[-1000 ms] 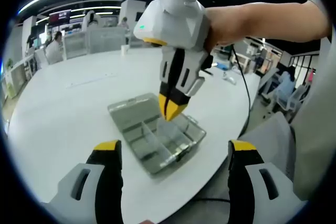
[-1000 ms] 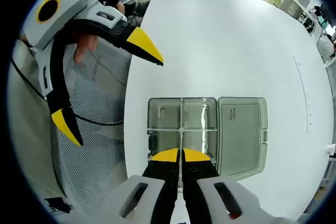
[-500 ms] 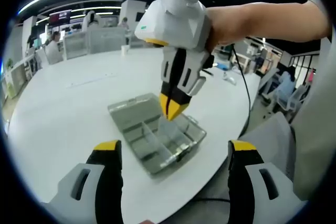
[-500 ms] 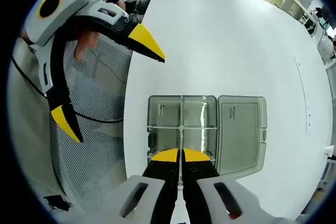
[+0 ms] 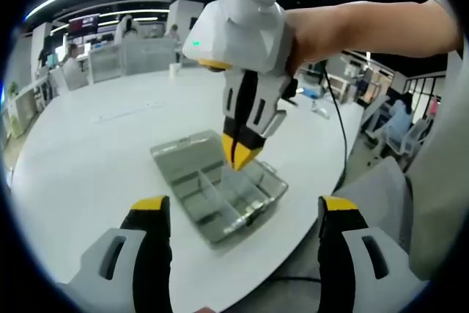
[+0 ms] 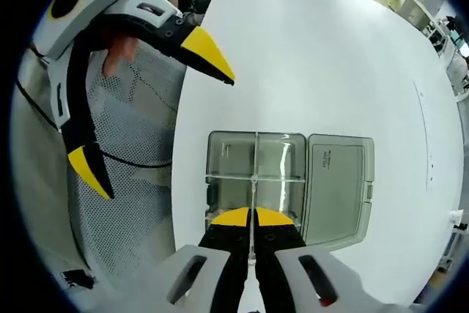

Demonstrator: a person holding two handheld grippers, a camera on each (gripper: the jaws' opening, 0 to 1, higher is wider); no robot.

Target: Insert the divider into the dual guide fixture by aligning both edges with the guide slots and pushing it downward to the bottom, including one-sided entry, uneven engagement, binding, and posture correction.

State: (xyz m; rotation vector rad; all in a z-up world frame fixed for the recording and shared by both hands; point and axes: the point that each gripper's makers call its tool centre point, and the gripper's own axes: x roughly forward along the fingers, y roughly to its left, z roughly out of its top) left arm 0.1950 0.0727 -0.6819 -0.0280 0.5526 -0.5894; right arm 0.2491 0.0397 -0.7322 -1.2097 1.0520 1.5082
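Observation:
A clear plastic box (image 5: 192, 181) lies with its lid (image 6: 335, 185) folded flat on the white table, and a cross wall inside splits it into compartments. My right gripper (image 5: 238, 157) hangs upright over the box, shut on a thin transparent divider (image 5: 236, 179) whose lower edge reaches into the box. Seen from above, the divider (image 6: 253, 192) is a thin line running from the shut right gripper (image 6: 252, 215) to the cross wall. My left gripper (image 5: 243, 210) stays back near the table's edge, open and holding nothing, and the left gripper (image 6: 157, 128) is also open off the table's side.
The round white table (image 5: 95, 159) ends close to the box on the near side. A mesh chair (image 6: 132, 203) and a black cable (image 5: 341, 152) sit beyond that edge. A person's hand (image 5: 366, 27) holds the right gripper. Desks and people stand far behind.
The right gripper has leaned very slightly over the box, still shut on the divider. The left gripper and the box have not moved.

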